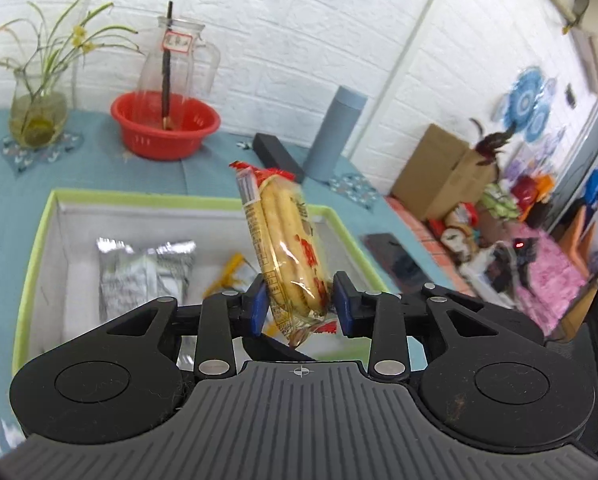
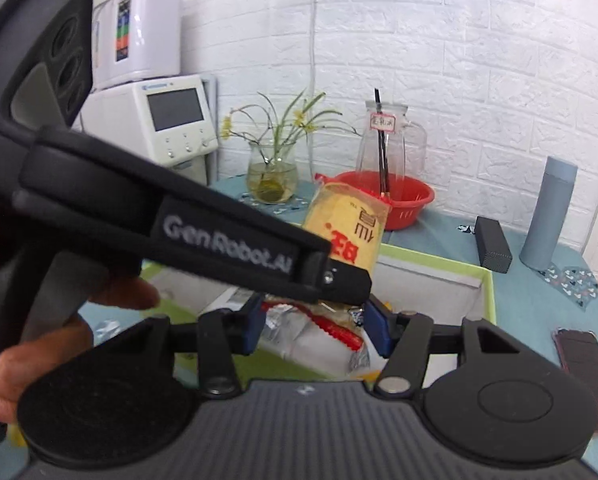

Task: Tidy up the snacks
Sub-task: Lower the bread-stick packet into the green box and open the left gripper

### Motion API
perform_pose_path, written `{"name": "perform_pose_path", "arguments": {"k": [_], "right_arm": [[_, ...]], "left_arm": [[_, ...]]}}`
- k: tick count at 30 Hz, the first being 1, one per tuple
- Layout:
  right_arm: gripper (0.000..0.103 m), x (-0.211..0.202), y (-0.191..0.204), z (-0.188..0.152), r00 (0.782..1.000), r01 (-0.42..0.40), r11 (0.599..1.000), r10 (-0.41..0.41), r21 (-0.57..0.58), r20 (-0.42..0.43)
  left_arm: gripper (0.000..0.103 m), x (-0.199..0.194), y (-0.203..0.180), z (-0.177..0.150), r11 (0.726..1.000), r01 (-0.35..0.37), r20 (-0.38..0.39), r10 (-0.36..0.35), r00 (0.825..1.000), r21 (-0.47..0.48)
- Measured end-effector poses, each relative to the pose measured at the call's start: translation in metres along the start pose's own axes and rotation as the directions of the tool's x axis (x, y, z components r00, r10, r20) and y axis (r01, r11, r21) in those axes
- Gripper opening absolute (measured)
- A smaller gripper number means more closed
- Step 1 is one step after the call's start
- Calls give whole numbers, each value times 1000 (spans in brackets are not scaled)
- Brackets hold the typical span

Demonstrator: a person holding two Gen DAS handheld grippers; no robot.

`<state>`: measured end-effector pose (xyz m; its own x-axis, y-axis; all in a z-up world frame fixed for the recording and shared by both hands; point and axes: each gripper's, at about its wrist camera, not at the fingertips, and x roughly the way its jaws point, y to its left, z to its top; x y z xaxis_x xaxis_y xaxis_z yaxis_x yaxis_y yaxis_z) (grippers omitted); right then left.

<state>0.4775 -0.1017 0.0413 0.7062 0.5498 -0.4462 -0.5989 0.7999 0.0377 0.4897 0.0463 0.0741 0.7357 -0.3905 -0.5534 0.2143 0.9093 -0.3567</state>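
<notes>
Midway: rice-cracker pack [image 1: 289, 248] clamped upright in left gripper [image 1: 301, 306], held over green-rimmed box [image 1: 31, 264]. Right gripper [image 2: 315, 326] closed on its lower end too. Silver pouches [image 1: 143, 276] already boxed; drop pending.

A teal-clothed table [image 1: 147, 176] is carrying a green-rimmed box [image 1: 35, 240], red basin [image 1: 165, 128] at twelve o'clock, vase [image 1: 38, 120] at ten.

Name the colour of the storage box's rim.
Lime green; the storage box rim shows best in the left wrist view.
</notes>
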Motion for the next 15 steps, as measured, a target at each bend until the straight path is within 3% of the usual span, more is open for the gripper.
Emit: {"name": "perform_pose_path", "arguments": {"k": [4,9,10,11,13,15], "right_arm": [[61,37,-20,-2,998,-37,998,40,57,-52],[65,51,-26,-11,996,-46,996,52,73,-76],[72,50,-25,-11,997,-29,998,32,49,-72],[78,47,-26,-11,998,-24,999,27,37,-65],[94,42,-32,-10,997,-55,997,58,57,-49],[94,34,-37,-6,996,-88,993,90,79,-17]], "left_arm": [[12,34,12,5,997,-69,-49,70,996,21],[11,55,26,-3,995,-100,-97,100,990,1],[22,53,28,-3,995,-95,-92,94,991,-13],[44,50,28,-1,995,-95,-85,92,992,-31],[57,40,25,2,992,-119,-47,117,992,-40],[57,26,22,6,990,-139,-16,139,990,-26]]}}
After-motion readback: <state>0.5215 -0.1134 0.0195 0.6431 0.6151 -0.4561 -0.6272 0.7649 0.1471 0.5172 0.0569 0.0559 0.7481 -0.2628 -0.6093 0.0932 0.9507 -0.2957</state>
